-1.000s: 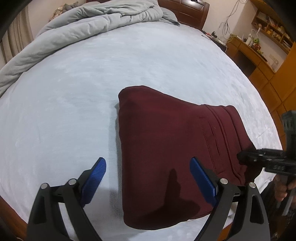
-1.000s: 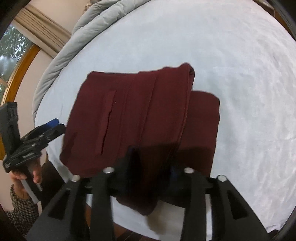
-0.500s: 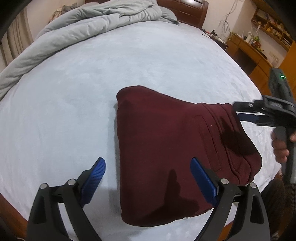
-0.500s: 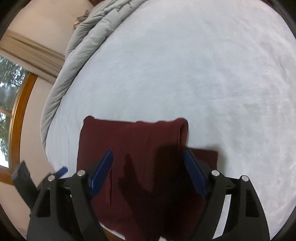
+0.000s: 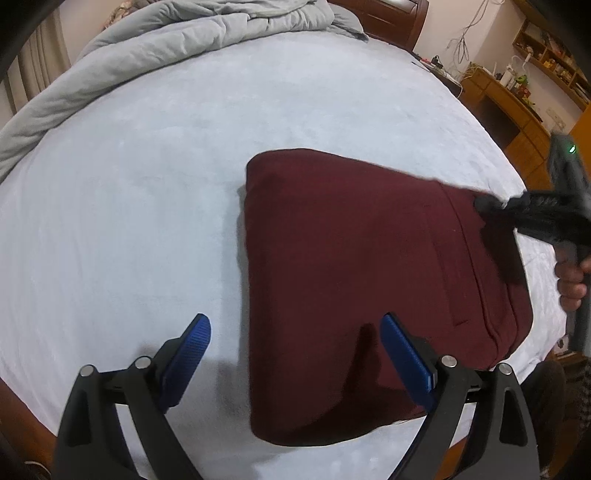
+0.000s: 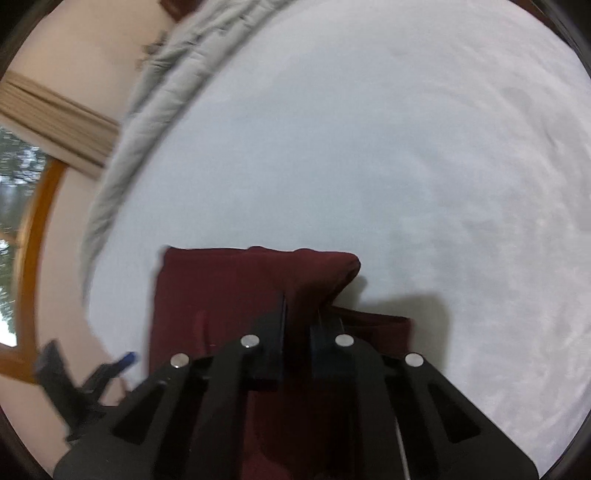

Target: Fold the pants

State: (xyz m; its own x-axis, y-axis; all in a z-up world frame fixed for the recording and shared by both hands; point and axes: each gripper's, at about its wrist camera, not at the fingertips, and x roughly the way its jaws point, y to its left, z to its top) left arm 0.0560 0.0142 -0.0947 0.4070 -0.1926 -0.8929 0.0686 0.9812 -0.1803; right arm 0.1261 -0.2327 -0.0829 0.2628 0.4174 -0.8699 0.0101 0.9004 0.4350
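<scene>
The folded maroon pants (image 5: 354, 280) lie on the pale blue bed sheet (image 5: 147, 184), near its front right edge. My left gripper (image 5: 295, 347) is open and empty above the pants' near left edge, one blue finger (image 5: 192, 339) over the sheet. My right gripper (image 6: 299, 314) is shut on the pants' waistband (image 6: 295, 280) and pinches its top layer, which puckers up. It shows in the left wrist view (image 5: 491, 206) at the pants' far right corner, held by a hand (image 5: 570, 284).
A rumpled grey duvet (image 5: 166, 48) lies along the bed's far and left side. A wooden headboard (image 5: 388, 14) stands behind it. A wooden desk and shelves (image 5: 517, 96) stand at the right. A window and curtain (image 6: 40, 122) are left of the bed.
My right gripper dropped onto the waistband's far corner and closed from open onto the cloth, after being lifted off the pants. The left gripper stayed put.
</scene>
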